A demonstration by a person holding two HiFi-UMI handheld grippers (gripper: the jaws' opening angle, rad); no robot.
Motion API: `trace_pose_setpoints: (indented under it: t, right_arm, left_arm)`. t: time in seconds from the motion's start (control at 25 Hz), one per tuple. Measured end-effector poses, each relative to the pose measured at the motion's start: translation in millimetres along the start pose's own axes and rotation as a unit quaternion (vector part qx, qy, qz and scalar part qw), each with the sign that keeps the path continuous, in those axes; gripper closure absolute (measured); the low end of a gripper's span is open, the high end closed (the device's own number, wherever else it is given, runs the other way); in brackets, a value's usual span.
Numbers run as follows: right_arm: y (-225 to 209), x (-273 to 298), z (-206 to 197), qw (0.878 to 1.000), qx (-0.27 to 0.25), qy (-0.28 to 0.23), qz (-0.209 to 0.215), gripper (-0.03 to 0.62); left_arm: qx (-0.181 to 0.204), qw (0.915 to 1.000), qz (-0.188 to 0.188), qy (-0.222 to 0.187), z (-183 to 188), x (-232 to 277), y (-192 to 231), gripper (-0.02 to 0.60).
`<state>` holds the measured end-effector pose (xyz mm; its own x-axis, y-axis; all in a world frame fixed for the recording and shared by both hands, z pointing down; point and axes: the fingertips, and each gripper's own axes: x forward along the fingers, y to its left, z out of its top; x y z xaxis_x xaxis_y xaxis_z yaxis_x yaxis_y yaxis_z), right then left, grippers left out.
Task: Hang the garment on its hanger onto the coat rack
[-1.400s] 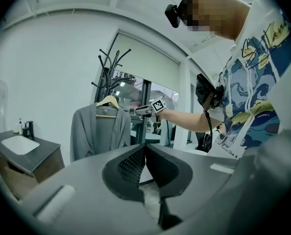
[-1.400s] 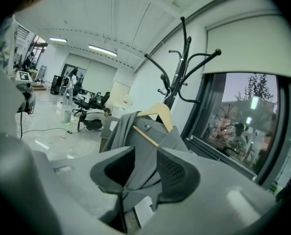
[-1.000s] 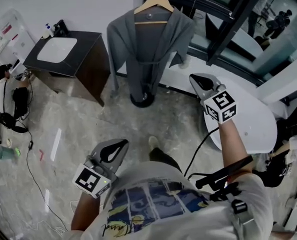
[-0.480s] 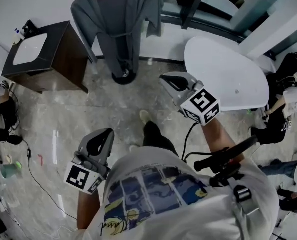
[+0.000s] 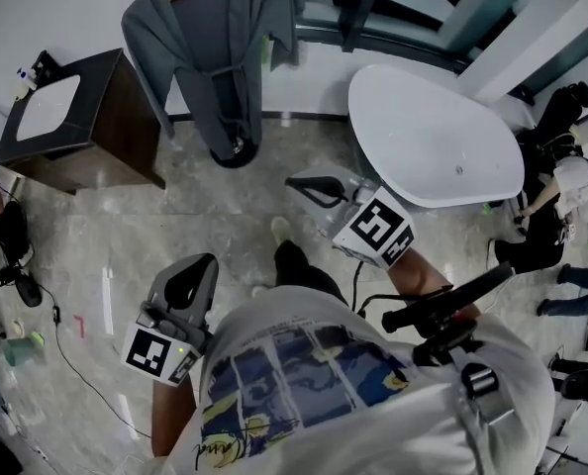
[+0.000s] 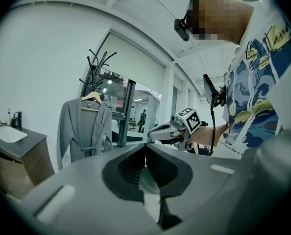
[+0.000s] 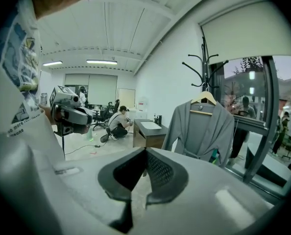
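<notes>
Bare floor [image 5: 205, 216] lies open between the person and the robe [image 5: 215, 47] on the rack [image 5: 233, 153]. A dark cabinet [image 5: 106, 137] flanks this lane on the left, a white oval desk [image 5: 433, 137] on the right; cables [image 5: 66, 339] trail at far left

Pale marble floor [image 5: 175, 236] is running btwn dark sink cabinet [image 5: 126, 132], left, & white oval table [image 5: 423, 137], right, w/ ceiling strip lights [image 7: 101, 61] glowing.
</notes>
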<state>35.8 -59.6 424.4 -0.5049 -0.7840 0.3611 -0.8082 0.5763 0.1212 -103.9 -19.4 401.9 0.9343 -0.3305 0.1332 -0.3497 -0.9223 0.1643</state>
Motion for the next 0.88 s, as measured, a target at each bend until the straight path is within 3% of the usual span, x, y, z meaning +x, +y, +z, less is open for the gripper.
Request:
trace_pose_setpoints:
  t: [0.48, 0.88]
  right_arm:
    - [32, 0, 15, 0.999, -0.045, -0.005, 0.030, 0.592]
    - [33, 0, 8, 0.998, -0.046, -0.001, 0.037, 0.592]
  left_arm:
    - [-0.009, 1.0000, 0.000, 0.003, -8, -6, -7, 0.575]
    - [-0.009, 0.9999, -0.007, 0.009, -11, 5, -8, 0.575]
